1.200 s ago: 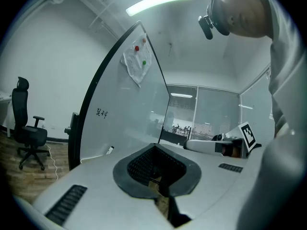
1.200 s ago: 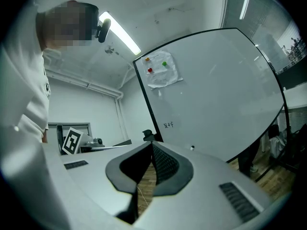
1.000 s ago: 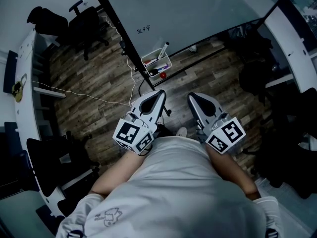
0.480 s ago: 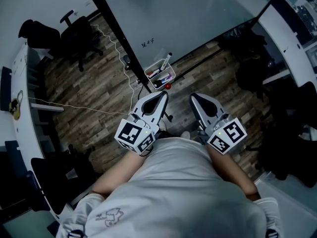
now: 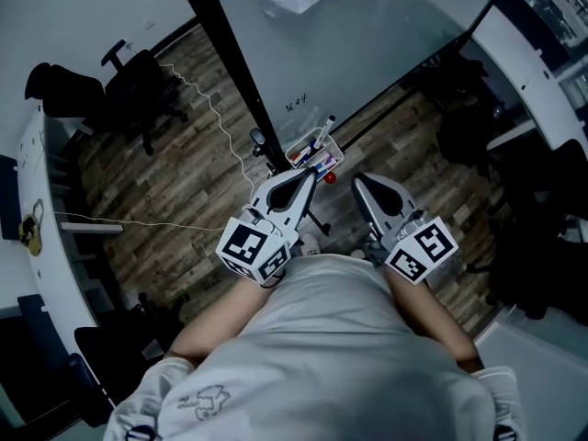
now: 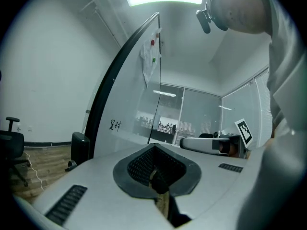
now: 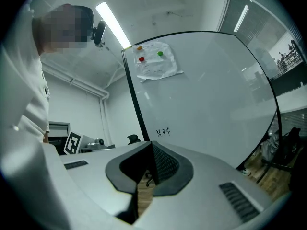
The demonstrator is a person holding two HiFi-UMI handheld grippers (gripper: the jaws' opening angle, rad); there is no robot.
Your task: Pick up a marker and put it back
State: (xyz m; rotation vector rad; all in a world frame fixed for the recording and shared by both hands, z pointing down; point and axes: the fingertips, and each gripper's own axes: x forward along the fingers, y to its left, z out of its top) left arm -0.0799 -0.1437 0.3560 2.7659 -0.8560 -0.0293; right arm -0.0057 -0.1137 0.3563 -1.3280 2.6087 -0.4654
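Several markers stand in a small white tray at the foot of the whiteboard; one white marker with a dark cap sticks up out of it. My left gripper is shut and empty, its tip just below and left of the tray. My right gripper is shut too, right of the tray and apart from it. In the left gripper view the jaws are pressed together with nothing between them. The right gripper view shows the same for its jaws. The tray is hidden in both gripper views.
A red ball sits just below the tray. A sheet of paper hangs on the whiteboard under coloured magnets. The board's black frame runs down to the wooden floor. Office chairs and a cable are on the left.
The whiteboard and marker tray have come closer and now sit right at the gripper tips. Both grippers stay shut and keep their place before the body.
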